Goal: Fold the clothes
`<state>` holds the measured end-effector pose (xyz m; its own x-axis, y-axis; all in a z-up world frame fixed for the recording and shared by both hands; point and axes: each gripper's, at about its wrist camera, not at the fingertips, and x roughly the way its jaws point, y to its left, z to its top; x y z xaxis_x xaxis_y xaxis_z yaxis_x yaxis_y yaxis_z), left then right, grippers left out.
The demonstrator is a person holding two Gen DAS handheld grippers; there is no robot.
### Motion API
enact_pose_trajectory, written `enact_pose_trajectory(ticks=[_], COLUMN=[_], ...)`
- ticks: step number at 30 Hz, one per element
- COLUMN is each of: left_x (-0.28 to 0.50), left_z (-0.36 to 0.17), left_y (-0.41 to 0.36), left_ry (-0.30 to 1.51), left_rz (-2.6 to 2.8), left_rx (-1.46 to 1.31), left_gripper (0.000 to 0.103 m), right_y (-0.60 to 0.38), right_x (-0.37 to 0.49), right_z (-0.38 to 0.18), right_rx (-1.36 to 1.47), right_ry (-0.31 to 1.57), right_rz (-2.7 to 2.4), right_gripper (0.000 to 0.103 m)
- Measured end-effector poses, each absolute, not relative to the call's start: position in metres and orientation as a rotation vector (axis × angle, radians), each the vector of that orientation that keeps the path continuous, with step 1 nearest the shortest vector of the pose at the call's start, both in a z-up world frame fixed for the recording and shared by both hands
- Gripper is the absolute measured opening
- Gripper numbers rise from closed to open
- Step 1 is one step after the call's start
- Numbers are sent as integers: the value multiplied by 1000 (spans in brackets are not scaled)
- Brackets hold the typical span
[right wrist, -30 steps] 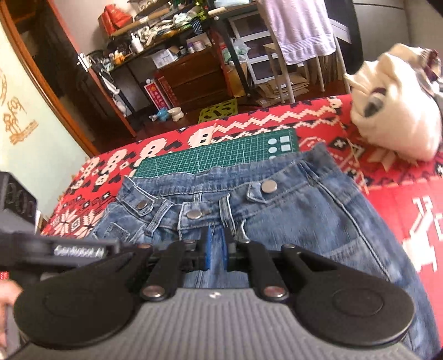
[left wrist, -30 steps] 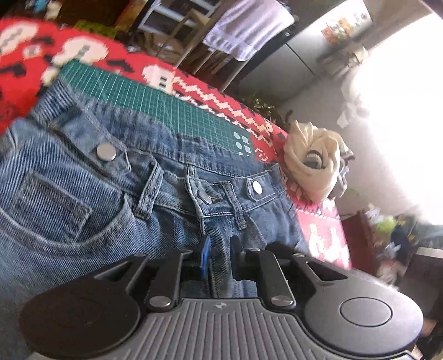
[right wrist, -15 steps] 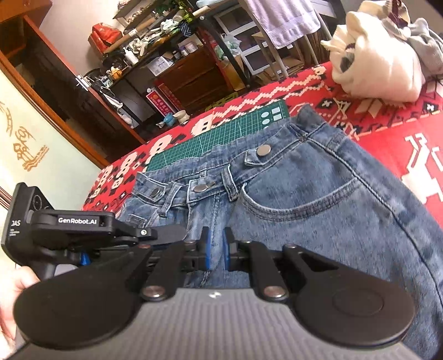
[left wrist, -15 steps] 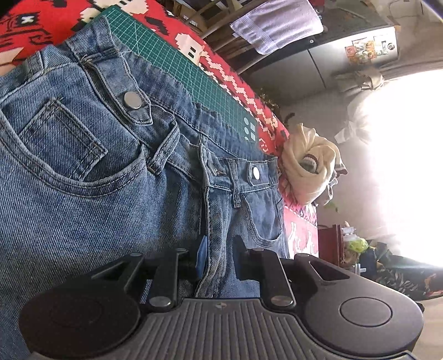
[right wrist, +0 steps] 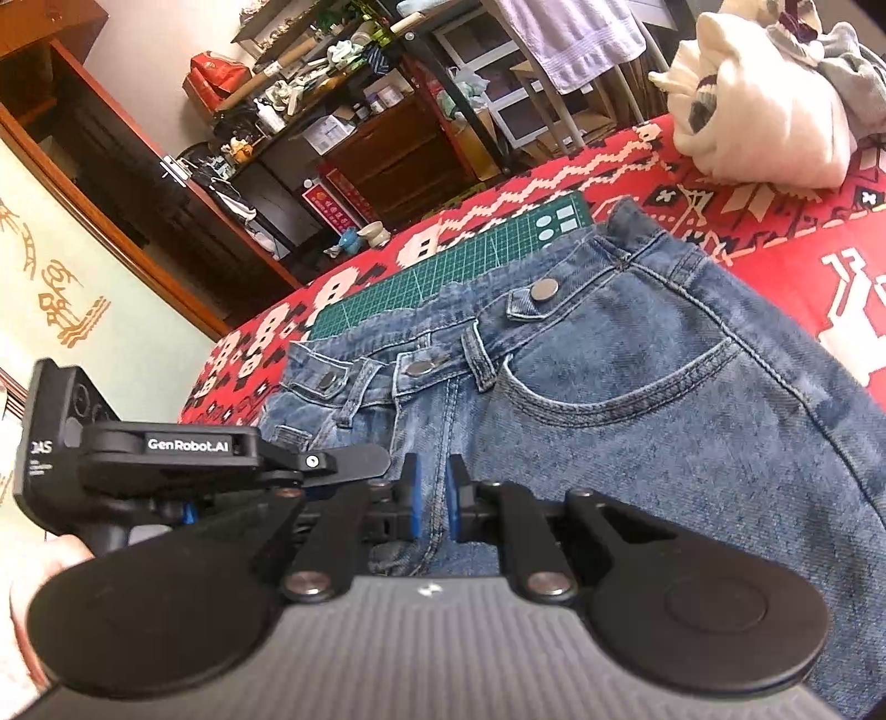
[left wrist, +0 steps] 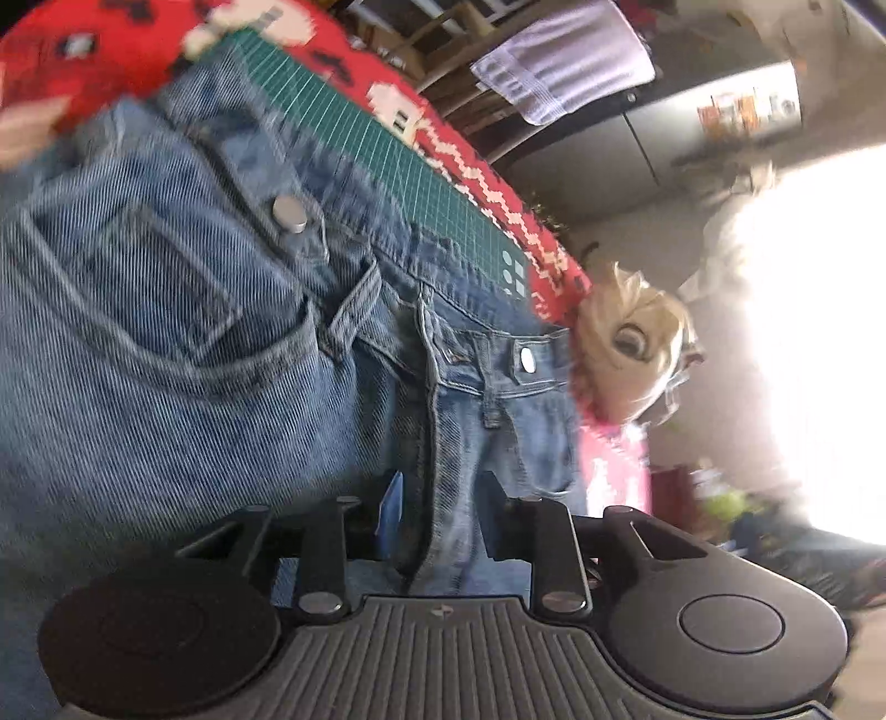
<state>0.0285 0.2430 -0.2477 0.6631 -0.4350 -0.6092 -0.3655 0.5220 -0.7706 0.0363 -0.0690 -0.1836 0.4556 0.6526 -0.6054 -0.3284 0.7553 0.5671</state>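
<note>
Room: cluttered shelves, a drying rack with a pale towel (right wrist: 576, 33), bright window glare on one side.
Surface: red patterned blanket (right wrist: 803, 221) with a green cutting mat (right wrist: 459, 266) lying on it.
Jeans (right wrist: 637, 399): spread front-up on the blanket, waistband overlapping the near edge of the mat, fly buttoned, legs running back under both cameras.
Other laundry: a cream bundle of clothes (right wrist: 764, 122) sits on the blanket beyond the jeans, apart from them.
Left claw (left wrist: 440, 512): its jaws have just been opening — a ridge of denim along the fly seam stands between the pads, which look clear of it, so the pinch seems released.
Right claw (right wrist: 431, 498): jaws nearly together, pinching a raised fold of denim just below the fly.
Placement: the left claw shows in the right view just beside the right one, both at the crotch line.
Step in hand: likely gathering the centre seam to fold the jeans lengthwise, leg over leg.
Next move: probably a fresh left grip further along, then a lift together — denim is heavy and may slip from a shallow pinch.
</note>
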Motion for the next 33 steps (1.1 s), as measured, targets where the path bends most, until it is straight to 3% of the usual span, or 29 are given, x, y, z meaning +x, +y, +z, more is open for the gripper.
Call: enact_pose_trajectory(ticks=[18, 21, 29, 33], left_x=[36, 42, 44, 46], left_z=[-239, -234, -215, -218], left_y=[229, 221, 194, 192], left_ry=[867, 887, 905, 910], left_rz=[-78, -51, -13, 5], left_rx=[-951, -830, -500, -475], left_gripper=[25, 6, 6, 6], right_y=[-67, -66, -51, -31], right_x=[37, 37, 40, 40], right_z=[-197, -198, -194, -189], right_rx=[442, 438, 377, 260], right_ry=[938, 944, 930, 914], right_rz=[625, 622, 640, 657], right_gripper=[12, 12, 12, 7])
